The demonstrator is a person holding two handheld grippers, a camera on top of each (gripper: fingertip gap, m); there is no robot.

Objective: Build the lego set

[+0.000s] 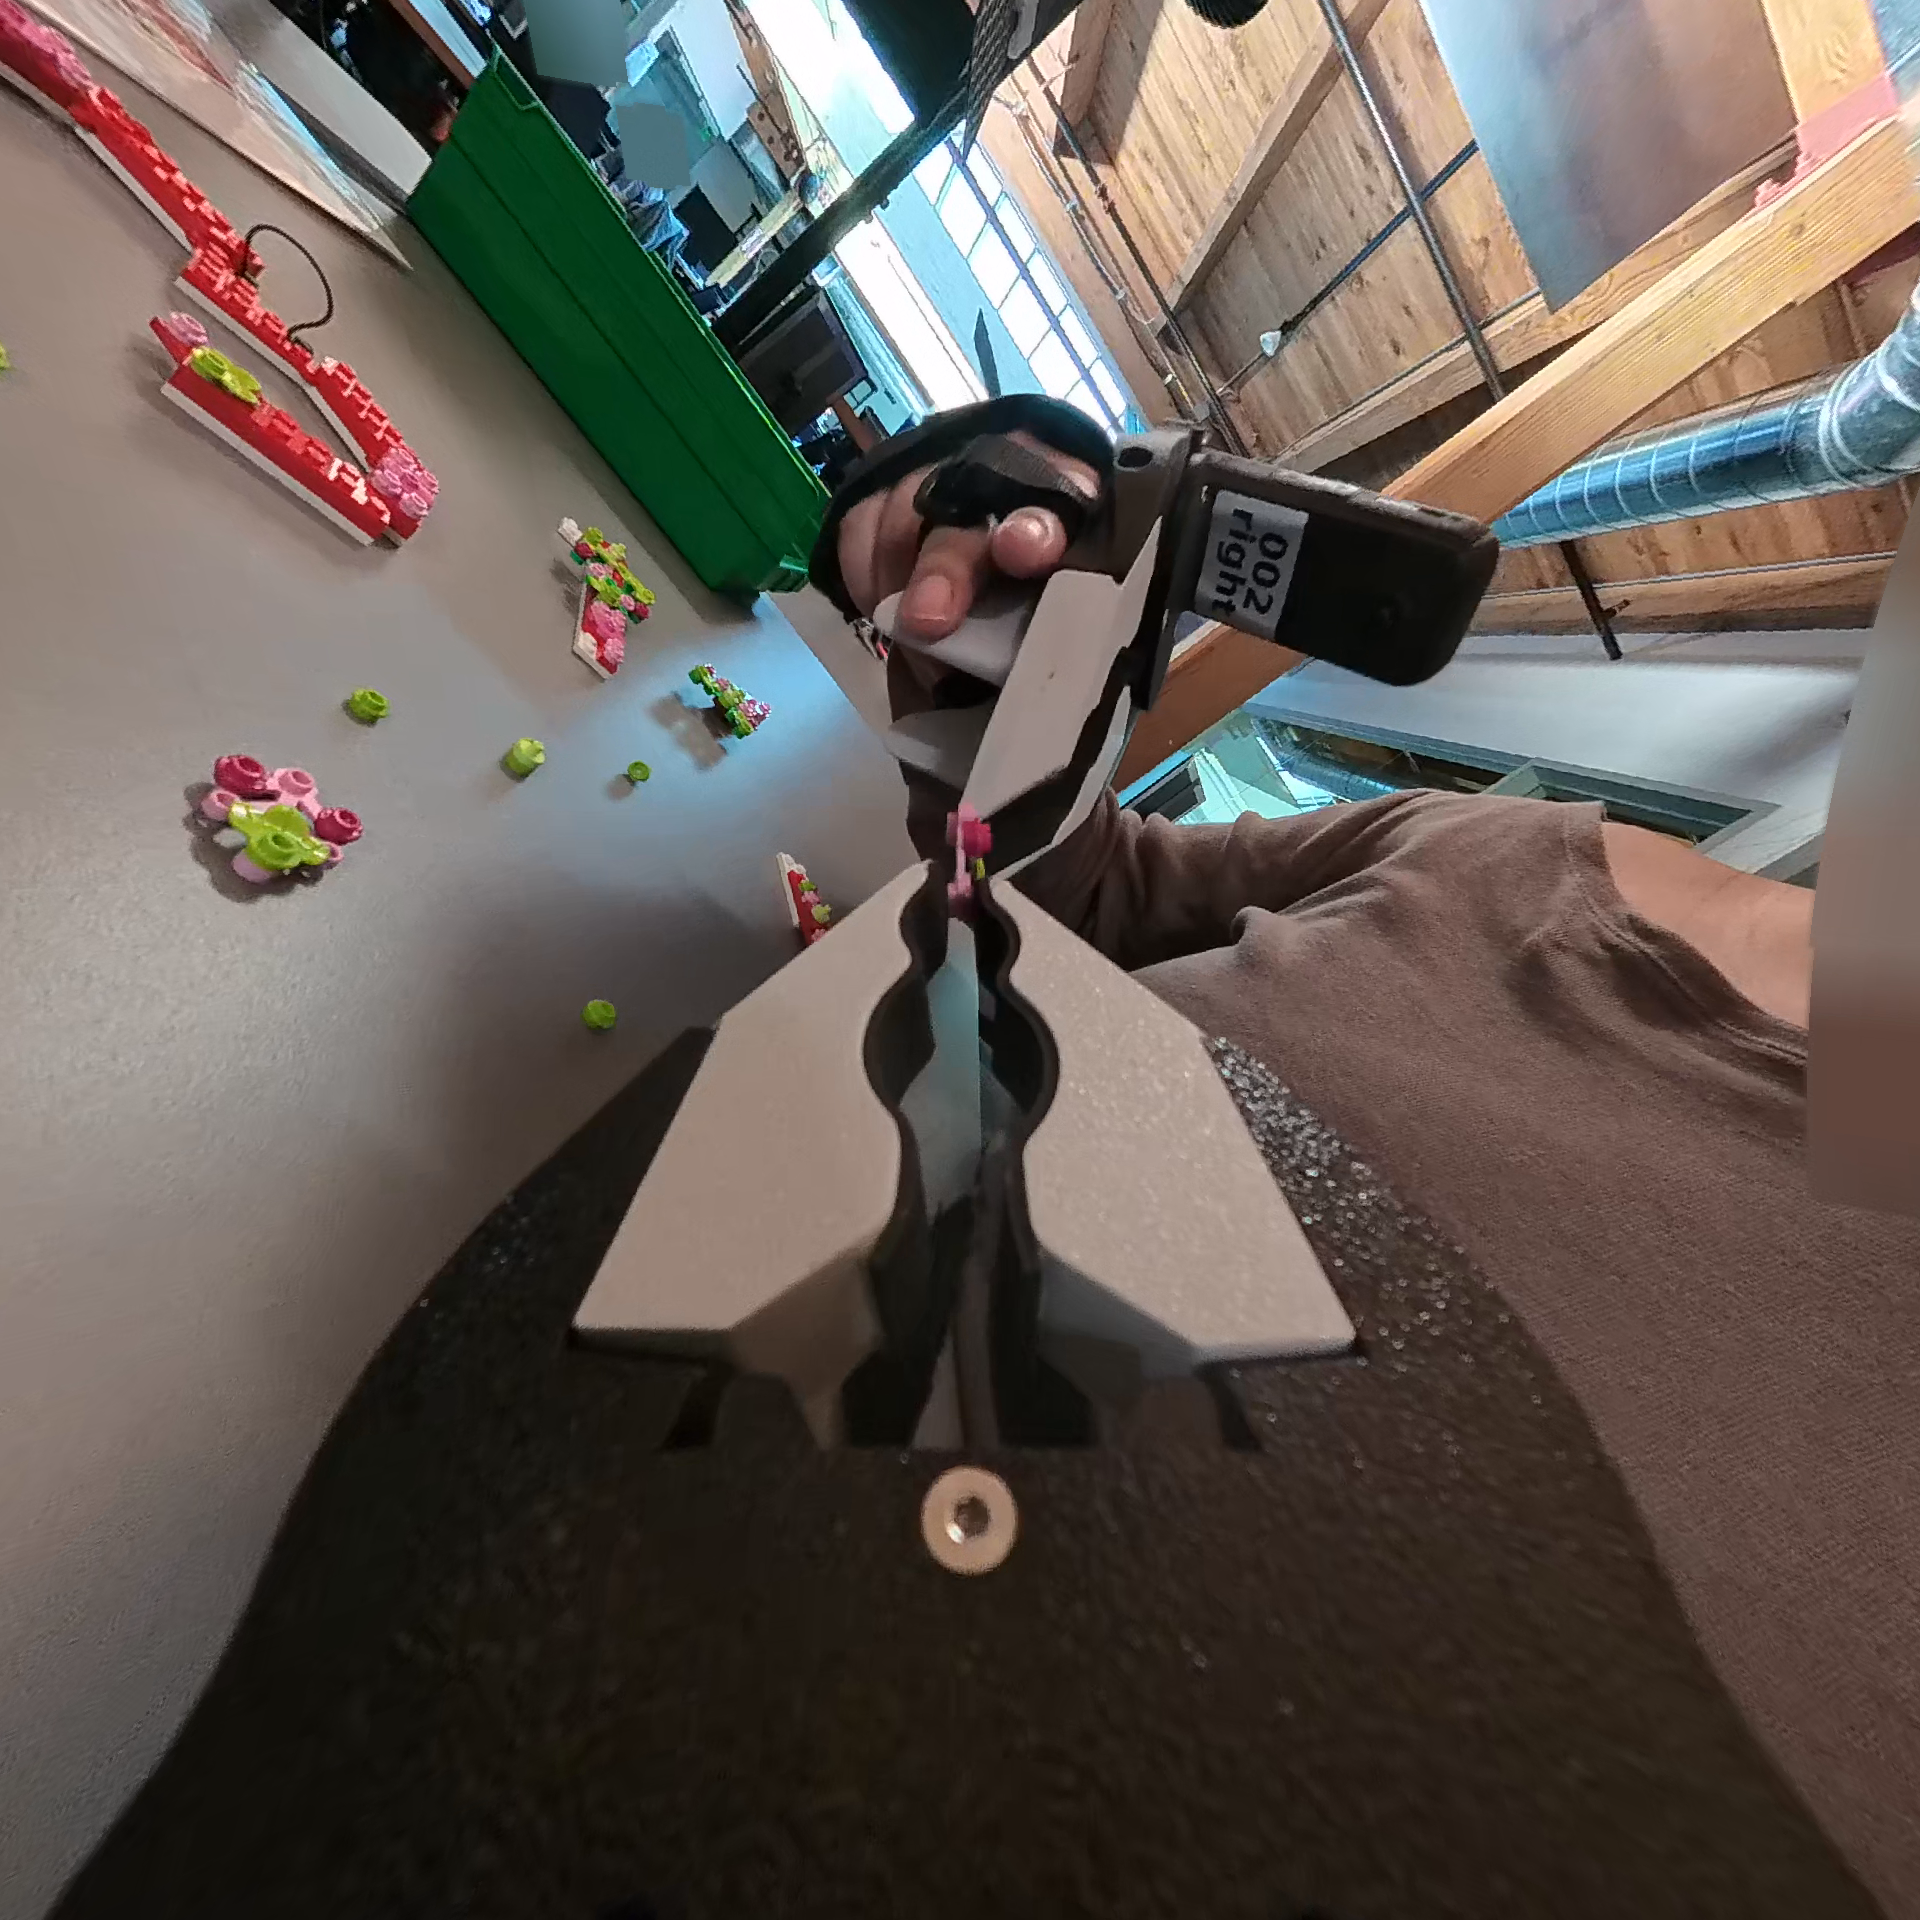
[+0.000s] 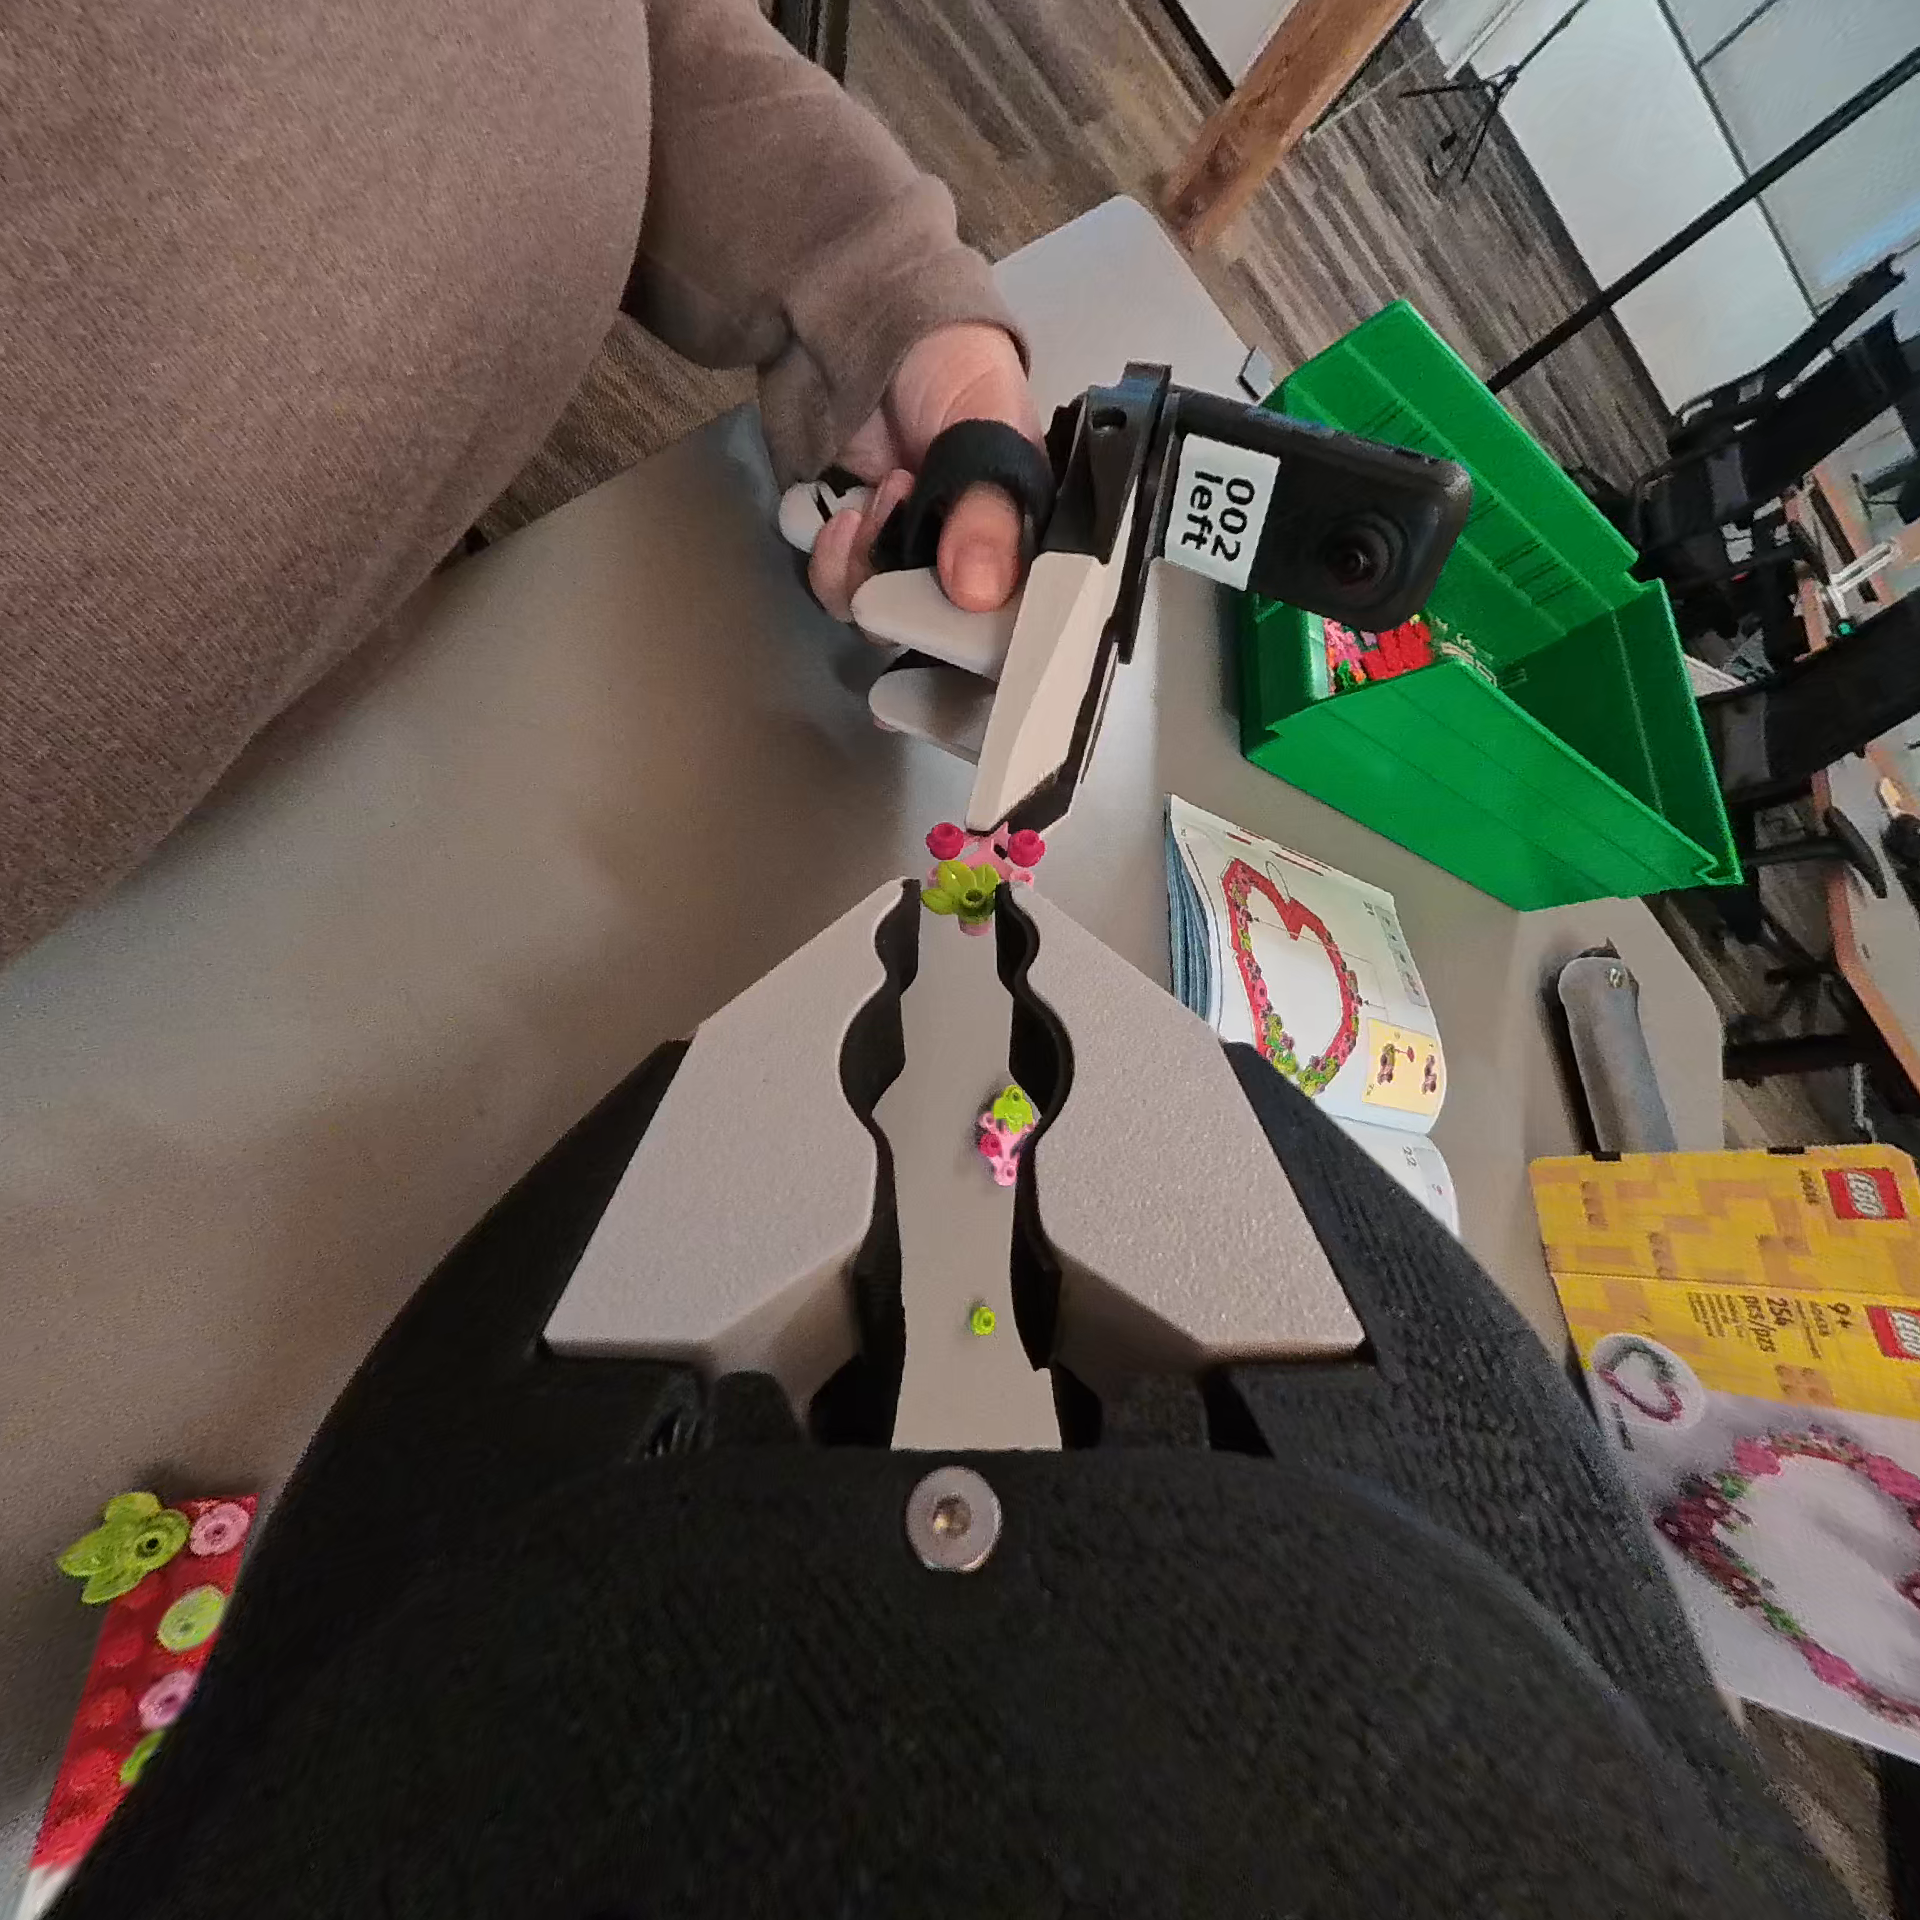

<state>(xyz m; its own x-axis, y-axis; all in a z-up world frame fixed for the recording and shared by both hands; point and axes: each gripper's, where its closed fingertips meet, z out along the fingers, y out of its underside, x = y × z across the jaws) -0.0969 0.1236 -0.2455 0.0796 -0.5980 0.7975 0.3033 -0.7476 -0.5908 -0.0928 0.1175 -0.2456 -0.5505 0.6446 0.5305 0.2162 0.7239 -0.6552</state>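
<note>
Left hand-held gripper (image 1: 961, 883): mine, fingers nearly closed, pinching the pink stem end of the flower cluster (image 2: 977, 868).
Right hand-held gripper (image 2: 961, 899): mine, narrow gap, tips closed on the cluster's lime leaf side.
Flower cluster: 1 small piece, magenta blooms, held in the air above the counter (image 1: 312, 1039) between both tips.
Heart frame (image 1: 281, 416): red, part built, on the counter.
Loose pieces: lime studs (image 1: 523, 756), pink flower group (image 1: 275, 821).
Green bin (image 2: 1486, 727): far edge.
Instruction booklet (image 2: 1309, 987): open, beside the yellow box (image 2: 1714, 1247).
</note>
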